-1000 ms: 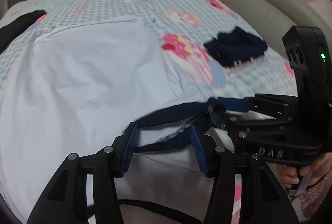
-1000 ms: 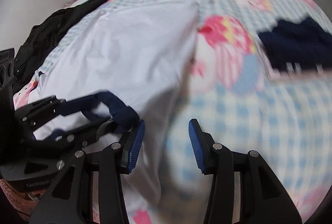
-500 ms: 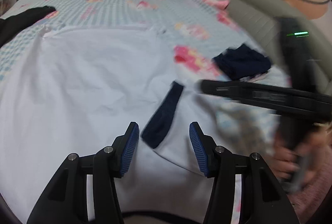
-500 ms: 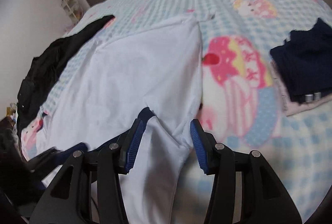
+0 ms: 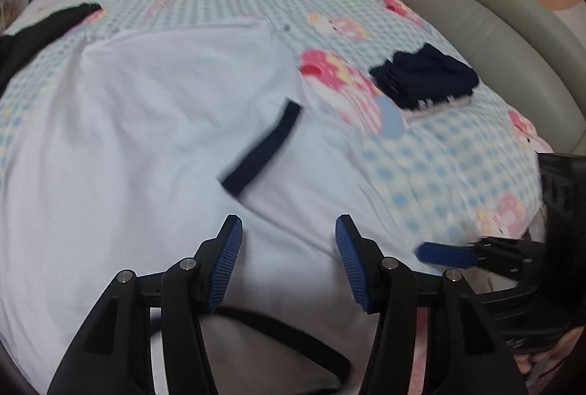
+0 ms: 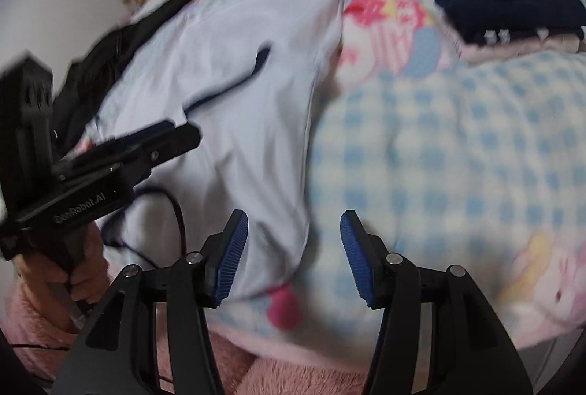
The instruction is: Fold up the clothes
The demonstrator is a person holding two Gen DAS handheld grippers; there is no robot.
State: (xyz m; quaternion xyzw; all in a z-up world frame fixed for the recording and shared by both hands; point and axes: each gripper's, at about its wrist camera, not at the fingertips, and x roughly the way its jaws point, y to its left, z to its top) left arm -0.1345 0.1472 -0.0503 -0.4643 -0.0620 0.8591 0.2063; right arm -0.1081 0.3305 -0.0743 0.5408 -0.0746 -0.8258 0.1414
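A white shirt [image 5: 146,124] with navy trim lies spread on the bed; it also shows in the right wrist view [image 6: 256,73]. Its right sleeve is folded inward, the navy cuff [image 5: 263,148] lying on the shirt body, also seen in the right wrist view [image 6: 262,56]. My left gripper [image 5: 289,259] is open and empty just above the shirt's near part. My right gripper [image 6: 293,256] is open and empty over the shirt's right edge and the bedspread. Each gripper shows in the other's view, the right one [image 5: 457,254] at the left wrist view's right side.
The bed has a blue-checked spread with pink cartoon prints [image 5: 439,160]. A folded navy garment [image 5: 425,80] lies on the right, also in the right wrist view [image 6: 512,7]. Black clothing [image 6: 102,58] lies at the left. A grey padded headboard [image 5: 494,14] curves along the right.
Both grippers let go of the navy-cuffed sleeve, which now lies folded on the shirt. Both grippers have pulled back toward the near edge; the right one moved right.
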